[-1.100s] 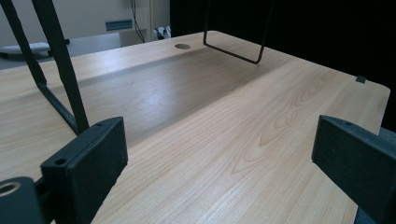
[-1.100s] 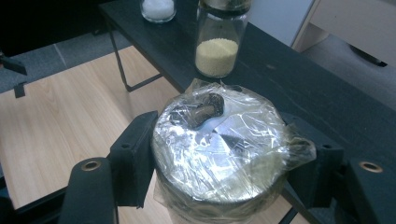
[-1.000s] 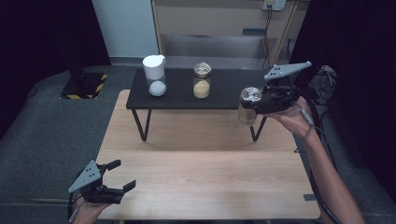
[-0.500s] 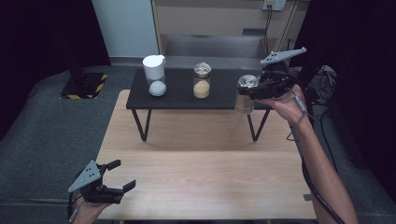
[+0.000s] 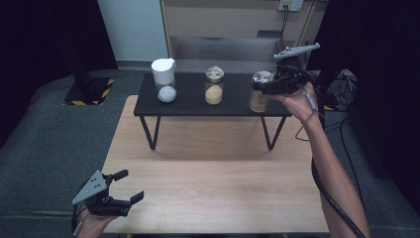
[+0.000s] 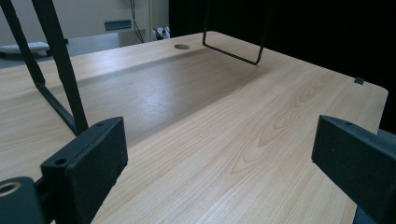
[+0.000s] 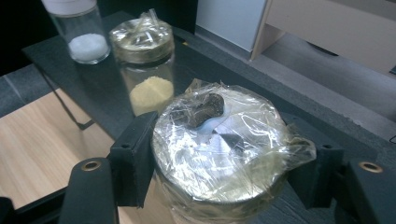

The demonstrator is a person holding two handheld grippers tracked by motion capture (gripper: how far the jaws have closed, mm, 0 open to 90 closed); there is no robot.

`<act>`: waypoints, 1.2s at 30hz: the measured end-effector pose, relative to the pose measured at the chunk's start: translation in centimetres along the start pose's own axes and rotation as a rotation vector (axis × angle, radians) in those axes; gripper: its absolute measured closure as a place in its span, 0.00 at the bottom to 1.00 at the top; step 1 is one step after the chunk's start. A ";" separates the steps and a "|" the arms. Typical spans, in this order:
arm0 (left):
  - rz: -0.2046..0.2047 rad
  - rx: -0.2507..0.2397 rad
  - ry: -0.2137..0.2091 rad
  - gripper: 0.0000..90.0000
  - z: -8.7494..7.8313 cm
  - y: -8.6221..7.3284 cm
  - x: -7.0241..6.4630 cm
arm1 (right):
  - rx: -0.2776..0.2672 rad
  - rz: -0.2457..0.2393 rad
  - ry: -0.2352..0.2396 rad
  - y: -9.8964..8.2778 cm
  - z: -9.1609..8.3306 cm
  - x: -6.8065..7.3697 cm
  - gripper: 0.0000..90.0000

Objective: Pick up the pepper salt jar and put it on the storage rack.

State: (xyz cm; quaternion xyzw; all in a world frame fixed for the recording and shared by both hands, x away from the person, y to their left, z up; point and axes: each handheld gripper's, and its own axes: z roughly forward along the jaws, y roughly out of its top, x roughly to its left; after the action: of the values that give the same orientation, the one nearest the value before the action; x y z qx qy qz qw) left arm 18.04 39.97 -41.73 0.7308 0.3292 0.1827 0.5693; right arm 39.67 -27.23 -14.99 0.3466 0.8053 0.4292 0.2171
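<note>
While right hand-held gripper [image 7: 219,177] clamps it, wrapped jar [image 7: 219,149] stands upright.

A light wood desk [image 5: 213,193] is standing on grey carpet [image 5: 49,144], w/ a low black shelf [image 5: 193,106] on thin metal legs sitting along its far edge, a pale wall panel [image 5: 131,29] & beige cabinet [image 5: 223,22] showing behind, dark curtains hanging both sides.

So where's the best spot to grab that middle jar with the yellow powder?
Grip the middle jar on its glass wall below the film-wrapped lid, coming level from the front edge of the black shelf. It stands upright, with open gaps to the white-lidded jar and the held jar.
</note>
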 end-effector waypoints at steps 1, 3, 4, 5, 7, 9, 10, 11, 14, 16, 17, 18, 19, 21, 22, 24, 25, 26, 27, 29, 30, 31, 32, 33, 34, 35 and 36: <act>-0.001 0.000 0.000 0.03 0.0 0.0 0.0 | 0.000 0.003 -0.005 0.0 0.1 0.0 0.38; -0.001 0.001 -0.001 0.03 0.0 0.0 0.0 | 0.000 0.007 -0.010 0.1 0.2 -0.1 0.38; -0.001 0.001 -0.001 0.03 0.0 0.0 0.0 | -0.002 0.011 -0.018 0.1 0.3 -0.1 0.38; -0.001 0.000 -0.001 0.03 0.0 0.0 0.0 | -0.003 0.015 -0.023 0.1 0.3 -0.2 0.38; -0.001 0.000 -0.001 0.03 0.0 0.0 0.0 | -0.008 0.025 -0.033 0.1 0.5 -0.3 0.38; -0.002 0.000 -0.001 0.03 0.0 0.0 0.0 | -0.015 0.032 -0.044 0.1 0.6 -0.4 0.38; -0.002 0.000 -0.001 0.03 0.0 0.0 0.0 | -0.016 0.034 -0.051 0.1 0.7 -0.3 0.38; -0.002 0.000 -0.001 0.03 0.0 0.0 0.0 | -0.017 0.037 -0.058 0.1 0.9 -0.3 0.38; -0.002 0.000 -0.001 0.03 0.0 0.0 0.0 | -0.028 0.050 -0.074 0.0 1.3 -0.5 0.38; -0.002 0.000 -0.001 0.03 0.0 0.0 0.1 | -0.035 0.064 -0.082 -0.1 1.5 -0.6 0.38; -0.003 0.000 -0.001 0.03 0.0 0.0 0.1 | -0.039 0.069 -0.090 -0.2 1.6 -0.6 0.38; -0.003 0.000 -0.001 0.03 0.0 0.0 0.1 | -0.042 0.071 -0.097 -0.2 1.8 -0.6 0.38; -0.002 0.000 -0.002 0.03 0.0 0.0 0.1 | -0.042 0.074 -0.098 -0.2 1.9 -0.6 0.38; -0.003 0.000 -0.002 0.03 0.0 0.0 0.1 | -0.037 0.081 -0.101 -0.1 2.2 -0.8 0.38; -0.003 0.000 -0.002 0.03 0.0 0.0 0.1 | -0.038 0.083 -0.107 -0.1 2.4 -0.7 0.38; -0.003 0.000 -0.003 0.03 0.0 0.0 0.1 | -0.035 0.085 -0.114 -0.1 2.7 -0.8 0.38; -0.003 0.000 -0.003 0.03 0.0 0.0 0.1 | -0.038 0.088 -0.117 -0.1 2.8 -0.8 0.38; -0.003 0.000 -0.003 0.03 0.0 0.0 0.1 | -0.040 0.089 -0.123 -0.2 3.0 -0.8 0.38; -0.003 0.000 -0.004 0.03 0.0 0.0 0.1 | -0.042 0.090 -0.129 -0.2 3.1 -0.7 0.38; -0.003 0.000 -0.004 0.03 0.0 0.0 0.1 | -0.040 0.097 -0.126 -0.2 3.4 -1.0 0.38; -0.004 0.001 -0.005 0.03 0.0 0.0 0.1 | -0.042 0.101 -0.127 -0.3 3.5 -1.0 0.38; -0.004 0.001 -0.006 0.03 0.0 0.0 0.1 | -0.042 0.106 -0.131 -0.3 3.6 -1.0 0.38; -0.004 0.002 -0.006 0.03 0.0 0.0 0.2 | -0.042 0.105 -0.133 -0.3 3.7 -1.0 0.38; -0.004 0.002 -0.006 0.03 0.0 0.0 0.2 | -0.041 0.106 -0.134 -0.4 3.8 -1.1 0.38; -0.004 0.001 -0.007 0.03 0.0 0.0 0.2 | -0.040 0.111 -0.134 -0.4 3.9 -1.1 0.38; -0.004 0.001 -0.007 0.03 0.0 0.0 0.2 | -0.040 0.115 -0.134 -0.4 4.0 -1.2 0.38; -0.006 0.002 -0.007 0.03 0.0 0.0 0.2 | -0.041 0.113 -0.136 -0.5 4.1 -1.2 0.38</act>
State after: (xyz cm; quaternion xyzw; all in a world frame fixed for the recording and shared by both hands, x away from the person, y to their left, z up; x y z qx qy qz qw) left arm 18.19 40.07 -41.80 0.7311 0.3293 0.1781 0.5704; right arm 42.95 -26.12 -17.54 0.4152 0.7591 0.4325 0.2537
